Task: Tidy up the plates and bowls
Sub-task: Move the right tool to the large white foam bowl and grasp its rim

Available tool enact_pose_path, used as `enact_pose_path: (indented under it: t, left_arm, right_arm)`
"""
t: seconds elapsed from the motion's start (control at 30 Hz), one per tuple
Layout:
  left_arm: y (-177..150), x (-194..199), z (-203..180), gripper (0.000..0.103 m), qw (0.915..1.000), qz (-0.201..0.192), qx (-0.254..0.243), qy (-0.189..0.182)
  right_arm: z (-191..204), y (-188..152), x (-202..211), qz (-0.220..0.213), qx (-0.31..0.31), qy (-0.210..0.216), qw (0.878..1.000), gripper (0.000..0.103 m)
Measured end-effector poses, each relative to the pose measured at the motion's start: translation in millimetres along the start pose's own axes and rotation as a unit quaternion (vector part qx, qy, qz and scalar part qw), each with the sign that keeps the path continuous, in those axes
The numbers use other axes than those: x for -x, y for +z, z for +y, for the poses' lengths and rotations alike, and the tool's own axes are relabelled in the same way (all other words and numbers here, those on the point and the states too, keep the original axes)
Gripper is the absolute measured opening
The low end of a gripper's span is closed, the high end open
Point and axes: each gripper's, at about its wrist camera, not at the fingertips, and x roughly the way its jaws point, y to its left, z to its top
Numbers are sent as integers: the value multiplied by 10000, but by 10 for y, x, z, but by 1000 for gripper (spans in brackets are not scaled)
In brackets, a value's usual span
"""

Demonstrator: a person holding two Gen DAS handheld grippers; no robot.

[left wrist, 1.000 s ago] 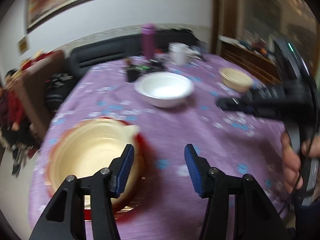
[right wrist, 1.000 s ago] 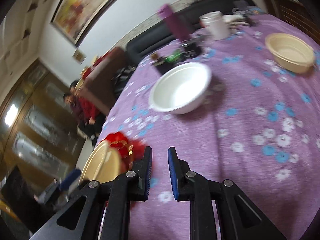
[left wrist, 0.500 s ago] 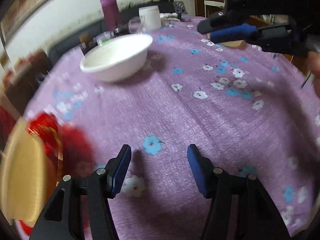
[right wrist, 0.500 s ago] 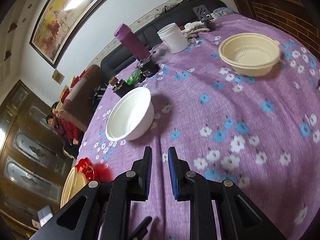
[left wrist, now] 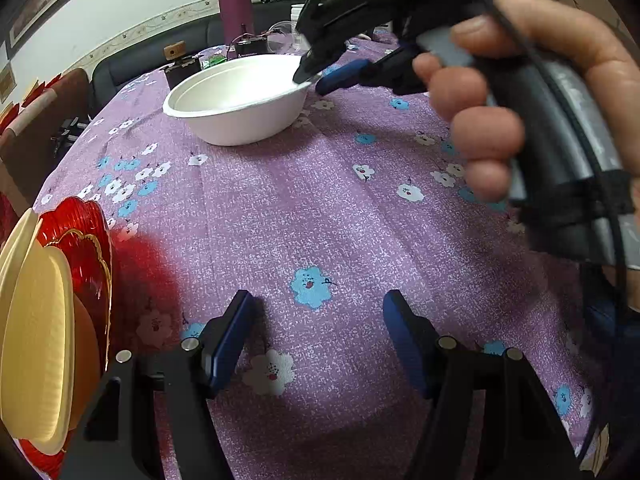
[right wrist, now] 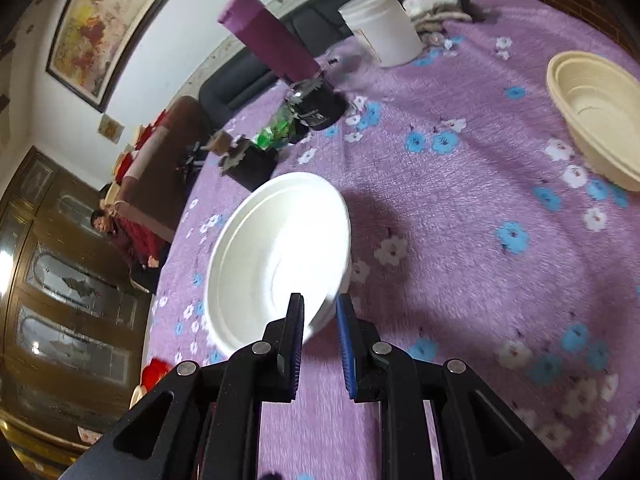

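Since the earlier frames, the left gripper [left wrist: 316, 300] had just been opening its jaws. They now stood well apart over the bare worktop [left wrist: 340, 208], with nothing between them. The red plate [left wrist: 88, 232] with a cream bowl [left wrist: 36, 320] on it, which had lain under that gripper a second before, now sat at the left edge of the left view, just beside the left finger. The right gripper [right wrist: 320, 300] had crossed the worktop. The white bowl [right wrist: 276, 248], well ahead of it half a second earlier, now had its near rim between the jaws.

There were three bowls: the white one at mid-worktop, the cream one on the plate, and a second cream bowl [right wrist: 596, 120] far to the right. There was one red plate. Farther back stood one purple bottle [left wrist: 234, 4] and one white tub [right wrist: 384, 28].

The right hand [left wrist: 520, 100] was wrapped around its handle, fingers curled, and reached forward and down toward the white bowl. The right jaws were only narrowly apart, at the same gap as before. One finger was inside the rim and one outside, and no squeeze on the rim could be seen.
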Motion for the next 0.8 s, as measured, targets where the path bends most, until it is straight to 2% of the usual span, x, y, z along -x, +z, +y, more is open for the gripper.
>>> enact_pose_path:
  t: [0.07, 0.17, 0.37, 0.5, 0.67, 0.8]
  left_arm:
    - [-6, 6, 8, 66, 10000, -6, 11, -35]
    - [-6, 13, 27, 66, 9999, -22, 41, -96]
    - [-11, 26, 50, 66, 9998, -54, 78, -176]
    - [-22, 55, 48, 66, 9997, -134, 57, -199]
    - [-34, 95, 17, 66, 9996, -235, 9, -168]
    - [-12, 135, 3, 66, 9995, -317, -22, -58]
  right_arm:
    - [-12, -7, -45, 65, -23, -15, 10000, 13]
    - [-35, -87, 90, -88, 2, -9, 10000, 7]
    - [-275, -371, 731, -302, 46, -4, 9995, 6]
    - [-670, -699, 1261, -319, -73, -118, 9994, 6]
    - [-1089, -993, 1740, -390, -235, -372, 9983, 8]
    - [-1099, -1106, 1909, -746, 233, -904, 9928, 10]
